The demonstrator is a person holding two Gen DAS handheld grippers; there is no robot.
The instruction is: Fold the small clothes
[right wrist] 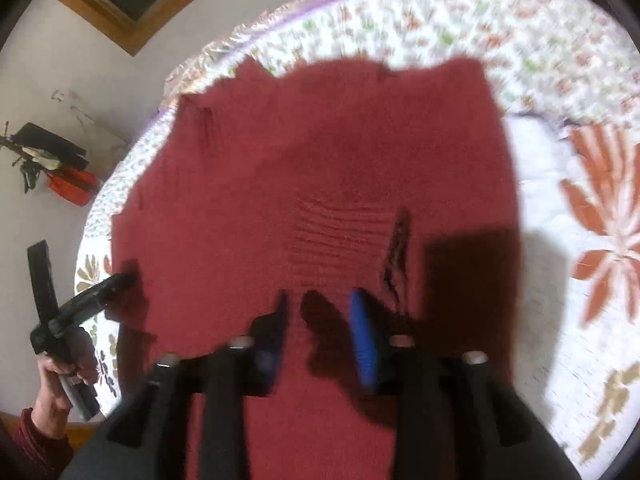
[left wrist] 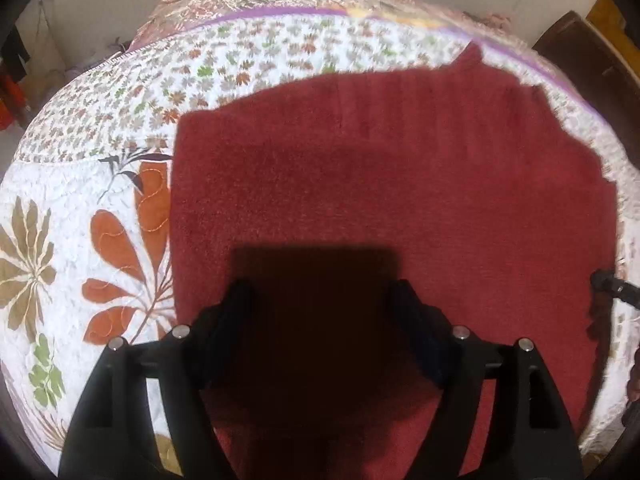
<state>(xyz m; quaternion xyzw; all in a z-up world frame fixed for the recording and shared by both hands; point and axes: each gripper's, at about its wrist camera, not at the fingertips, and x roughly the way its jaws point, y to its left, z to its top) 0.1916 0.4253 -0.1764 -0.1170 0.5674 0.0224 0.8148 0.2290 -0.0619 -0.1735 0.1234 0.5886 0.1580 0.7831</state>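
A dark red knit garment (left wrist: 400, 160) lies spread flat on a floral quilt (left wrist: 80, 200). My left gripper (left wrist: 322, 292) hovers over the garment's near part, open wide, with only shadowed red fabric showing between its fingers. At the garment's right edge the tip of the right gripper (left wrist: 608, 284) pokes in. In the blurred right wrist view, my right gripper (right wrist: 320, 312) is open over the garment (right wrist: 280, 160), its blue pads (right wrist: 362, 336) apart. A small dark crease (right wrist: 398, 248) sits just beyond them. A hand (right wrist: 60, 372) holds the left gripper (right wrist: 116, 282) at the garment's left edge.
The quilt (right wrist: 560, 220) covers a bed that ends in a purple-trimmed border (left wrist: 280, 12) with pink crinkled fabric behind. Dark wooden furniture (left wrist: 580, 52) stands at the far right. Red and black items (right wrist: 52, 164) lie on the floor by the wall.
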